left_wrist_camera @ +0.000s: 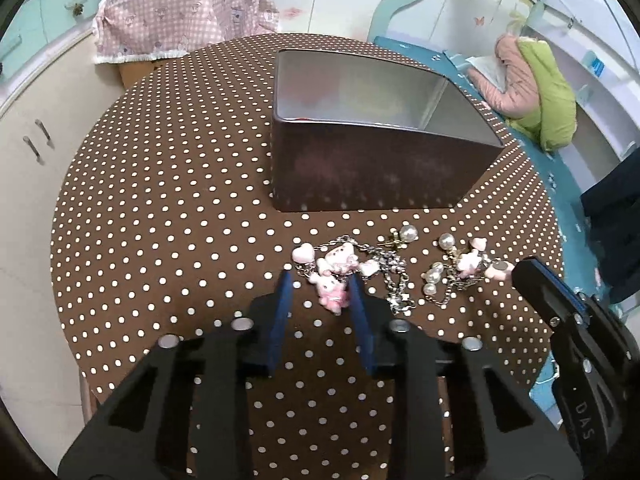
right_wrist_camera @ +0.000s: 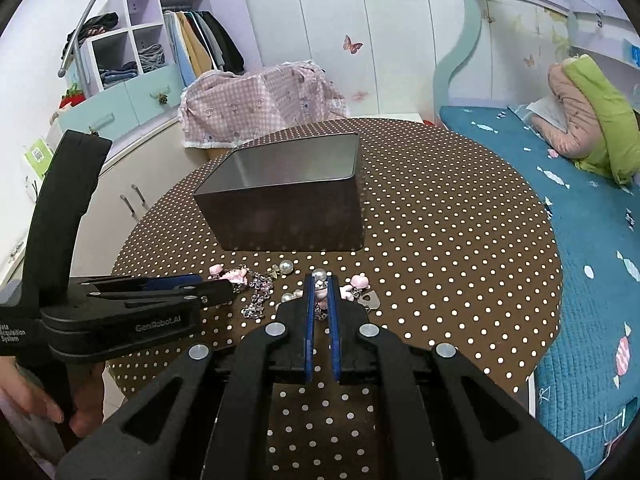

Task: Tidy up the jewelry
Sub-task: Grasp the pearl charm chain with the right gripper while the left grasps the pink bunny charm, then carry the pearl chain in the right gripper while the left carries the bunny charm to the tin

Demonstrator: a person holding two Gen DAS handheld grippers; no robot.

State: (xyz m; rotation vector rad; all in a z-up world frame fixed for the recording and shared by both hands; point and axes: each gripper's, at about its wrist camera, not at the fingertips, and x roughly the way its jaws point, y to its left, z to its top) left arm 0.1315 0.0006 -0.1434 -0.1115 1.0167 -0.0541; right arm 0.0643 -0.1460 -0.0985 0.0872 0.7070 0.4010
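- Your left tongs [left_wrist_camera: 322, 280] stand partly open, low over the round bench with the brown white-dotted cloth [left_wrist_camera: 168, 184]. The blue pads straddle the pink-charm silver chain bracelet [left_wrist_camera: 340, 268] but have not closed on it.
- Your right tongs [right_wrist_camera: 321, 284] are narrowed to a slim gap around a pink charm and a pearl of the second pearl-and-pink-charm chain piece [right_wrist_camera: 320, 292]. Whether they truly grip it, I cannot tell.
- Both pieces lie at the near edge of the bench, just beside each other. The open dark rectangular metal tin with a silver interior [left_wrist_camera: 360, 168] sits beyond them, towards the far side.
- Risk: the chains lie close and may be tangled. Lift one and the other could drag along, then drop off the near edge.
- Risk: the left pads sit over a bulky charm cluster. Closing on a rounded charm may squeeze it out sideways, leaving you nothing.
- Risk: a right-hand pinch on the pearl alone would be poor; smooth beads slip, and the dangling chain would swing and catch the tin's rim.
- Risk: the two tongs work near each other. A careless lift could knock them together.
- The loose pearl stud with gold fitting [left_wrist_camera: 406, 235] near the tin could be swept away by a trailing chain.
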